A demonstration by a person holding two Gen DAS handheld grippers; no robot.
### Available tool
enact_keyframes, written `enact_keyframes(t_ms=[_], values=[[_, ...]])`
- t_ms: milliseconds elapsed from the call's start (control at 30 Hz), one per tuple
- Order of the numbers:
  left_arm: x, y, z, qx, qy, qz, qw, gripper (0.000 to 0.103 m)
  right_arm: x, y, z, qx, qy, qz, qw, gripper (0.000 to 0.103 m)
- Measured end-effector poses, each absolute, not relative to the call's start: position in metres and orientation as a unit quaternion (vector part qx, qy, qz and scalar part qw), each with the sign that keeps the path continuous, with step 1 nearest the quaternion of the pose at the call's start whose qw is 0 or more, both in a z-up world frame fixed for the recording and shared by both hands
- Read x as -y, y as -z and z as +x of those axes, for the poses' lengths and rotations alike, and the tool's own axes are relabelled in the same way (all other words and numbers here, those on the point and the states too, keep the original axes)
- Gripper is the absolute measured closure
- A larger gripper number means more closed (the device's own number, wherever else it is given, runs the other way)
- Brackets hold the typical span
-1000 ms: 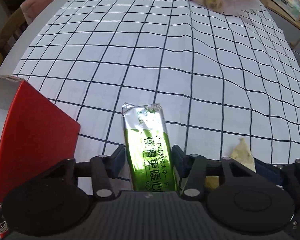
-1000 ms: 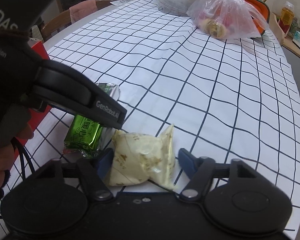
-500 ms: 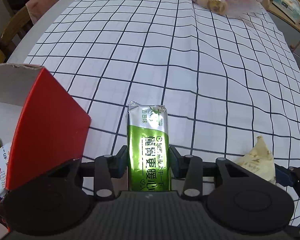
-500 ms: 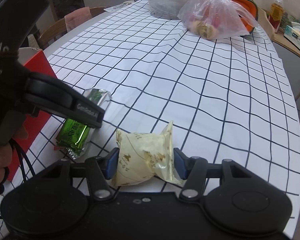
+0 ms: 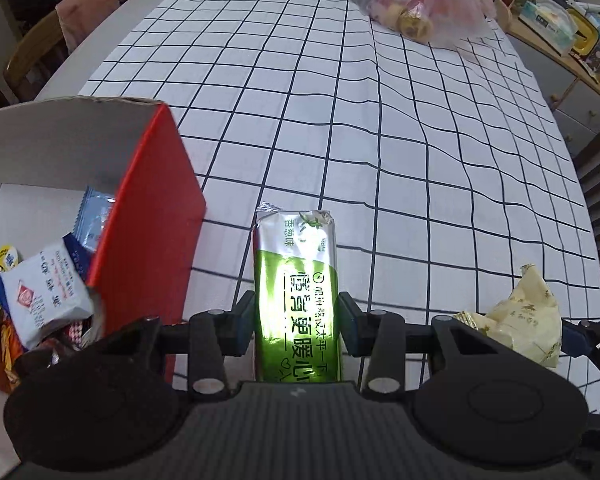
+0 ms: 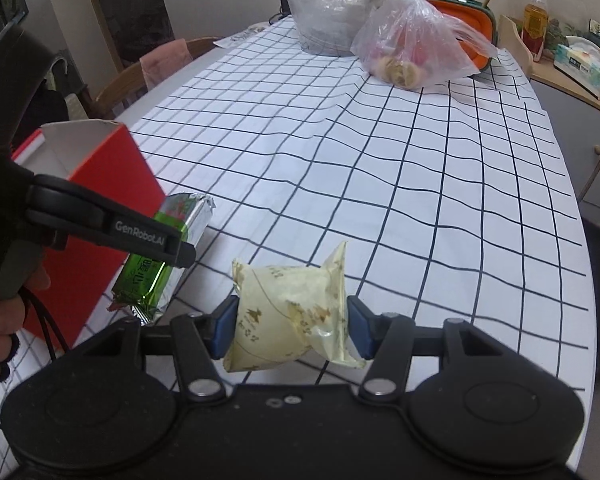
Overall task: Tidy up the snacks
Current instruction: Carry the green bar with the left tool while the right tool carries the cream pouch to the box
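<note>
My left gripper [image 5: 298, 320] is shut on a green foil snack pack [image 5: 296, 280] and holds it above the table, just right of the red box [image 5: 152, 216]. The pack also shows in the right wrist view [image 6: 168, 248], beside the box [image 6: 100, 184]. My right gripper [image 6: 292, 326] is shut on a pale yellow snack bag [image 6: 292, 316] and holds it off the table; the bag shows at the right in the left wrist view [image 5: 528, 320]. The box holds several wrapped snacks [image 5: 48, 288].
A checked white tablecloth [image 6: 380, 160] covers the round table. Plastic bags of food [image 6: 412, 48] and an orange container [image 6: 468, 20] stand at the far end. A wooden chair [image 5: 40, 48] is at the left edge. A sideboard [image 6: 572, 80] is on the right.
Both grippers closed on their snacks and lifted them off the table. The left gripper has risen and shifted left, so the inside of the red box now shows.
</note>
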State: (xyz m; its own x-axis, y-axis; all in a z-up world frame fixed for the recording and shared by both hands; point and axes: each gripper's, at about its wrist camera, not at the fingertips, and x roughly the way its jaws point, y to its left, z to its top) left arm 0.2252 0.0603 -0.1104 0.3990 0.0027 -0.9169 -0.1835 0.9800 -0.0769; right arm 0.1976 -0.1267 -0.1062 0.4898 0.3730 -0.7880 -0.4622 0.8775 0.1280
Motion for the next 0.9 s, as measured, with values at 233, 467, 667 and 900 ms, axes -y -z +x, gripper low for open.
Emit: enact_keyframes(t_ms=[233,467,667,900], values=[[-0.069,0.088,0.196,-0.535,-0.043,-0.087,0.839,0.061,0.124,0.090,0.179,-0.443,-0.237,-0.045,0.864,0.048],[-0.081,0.060,0.167,-0.520,-0.025,-0.081,0.850,0.061,0.114,0.067,0.157,-0.438,-0.245,-0.044,0.864,0.048],[-0.096,0.035,0.144,-0.507,-0.003,-0.086,0.857,0.061,0.099,0.047,0.139,-0.432,-0.257,-0.047,0.863,0.048],[-0.123,0.014,0.119,-0.492,0.007,-0.091,0.866,0.061,0.073,0.027,0.124,-0.418,-0.276,-0.047,0.864,0.048]])
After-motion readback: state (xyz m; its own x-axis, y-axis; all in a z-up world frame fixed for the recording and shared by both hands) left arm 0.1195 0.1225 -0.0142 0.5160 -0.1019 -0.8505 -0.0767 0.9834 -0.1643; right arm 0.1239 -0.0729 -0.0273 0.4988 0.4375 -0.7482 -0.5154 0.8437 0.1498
